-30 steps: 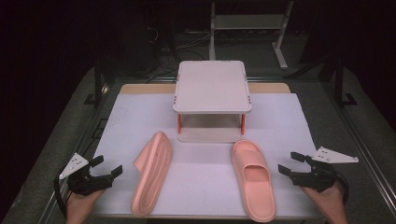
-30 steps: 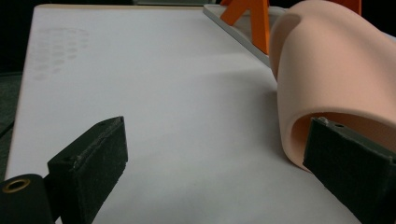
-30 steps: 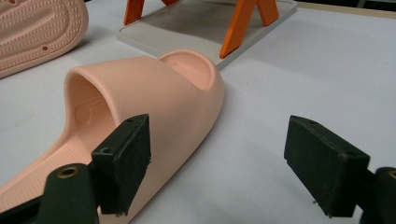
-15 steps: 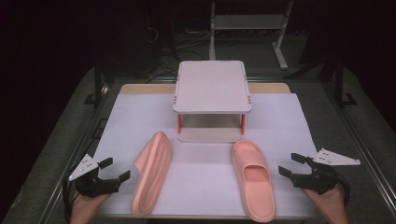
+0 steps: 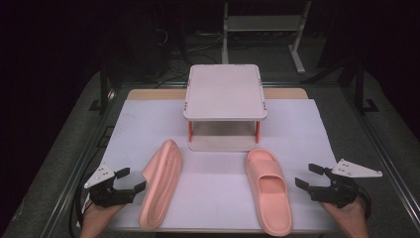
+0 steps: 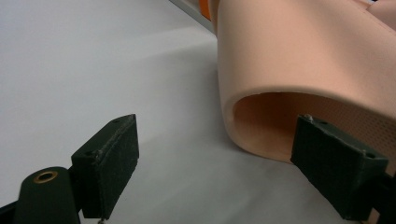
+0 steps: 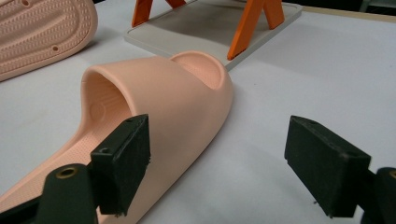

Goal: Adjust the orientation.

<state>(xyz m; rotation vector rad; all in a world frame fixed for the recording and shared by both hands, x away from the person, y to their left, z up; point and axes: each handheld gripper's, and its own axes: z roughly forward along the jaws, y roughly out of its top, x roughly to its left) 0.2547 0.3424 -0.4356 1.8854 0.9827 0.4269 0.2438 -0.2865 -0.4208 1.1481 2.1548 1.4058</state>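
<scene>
Closing in from the table's left edge over the past second, the left gripper (image 5: 130, 180) now sits just beside the upturned slipper (image 5: 161, 186), its jaws spread wide and holding nothing, one jaw at the mouth of the strap in the left gripper view, where the slipper (image 6: 299, 60) looms large. On the other side, the right gripper (image 5: 310, 176) has barely shifted; it rests near the front edge with jaws also apart and empty, close to the upright slipper (image 5: 269, 191) without touching it. Seen from the right gripper view, that slipper (image 7: 163, 102) lies sole down with its strap arching above the white sheet (image 7: 327, 74), one jaw in front of its side. Both slippers lie lengthwise on the white sheet (image 5: 218, 168), well apart from each other, the left one showing its ribbed sole. Beyond their toes stands a small two-tier shelf (image 5: 225, 91) on orange legs, its lower tray (image 7: 205, 35) just past the upright slipper's toe.
</scene>
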